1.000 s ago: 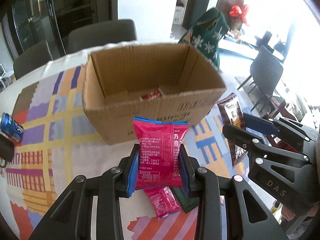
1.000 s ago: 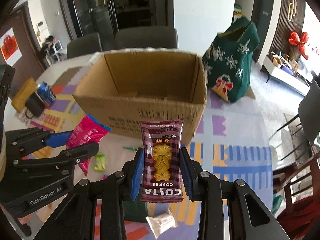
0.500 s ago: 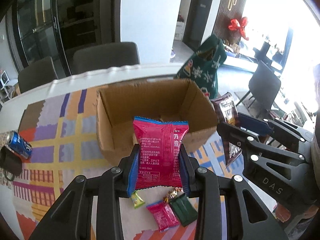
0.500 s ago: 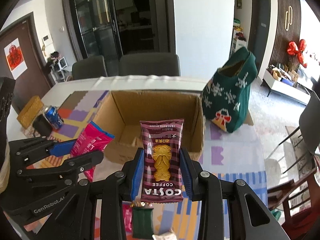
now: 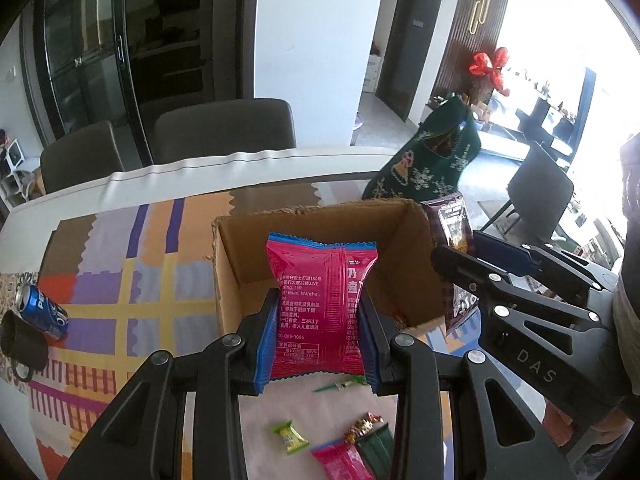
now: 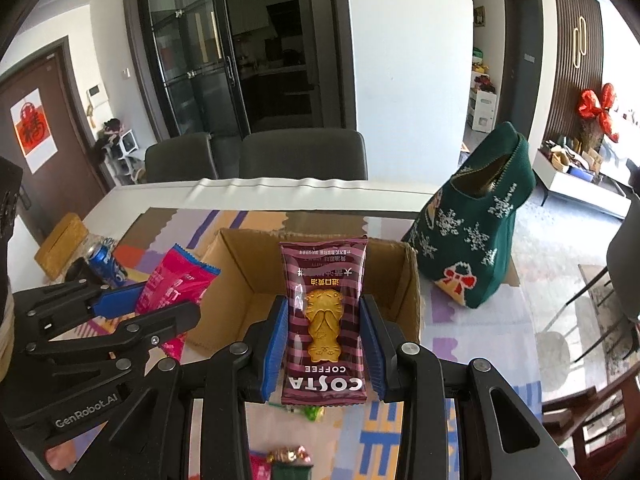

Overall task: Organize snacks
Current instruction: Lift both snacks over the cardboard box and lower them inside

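A patchwork-coloured cloth [image 5: 132, 280] covers the table [image 6: 248, 194], with two dark chairs [image 6: 300, 156] at its far edge. On the far right of the table stands a green knitted Christmas-stocking bag [image 6: 476, 236]. In the middle of the cloth sits an open cardboard box [image 5: 236, 280], its flaps gone or folded out of sight.

The left gripper [image 5: 318, 344] pinches a pink snack packet [image 5: 320, 304] upright between its blue pads, held above the near edge of the box. The right gripper [image 6: 324, 344] clamps a maroon striped Costa Coffee biscuit packet [image 6: 324, 320], upside down, also held over the near side of the box, to the right of the left one.

A blue Pepsi can [image 5: 42, 316] lies on its side at the left of the cloth. Near the grippers, loose on the cloth, lie a small green candy [image 5: 290, 438], a pink sachet [image 5: 342, 462], a dark green sachet [image 5: 378, 448] and a thin green stick [image 5: 340, 385].
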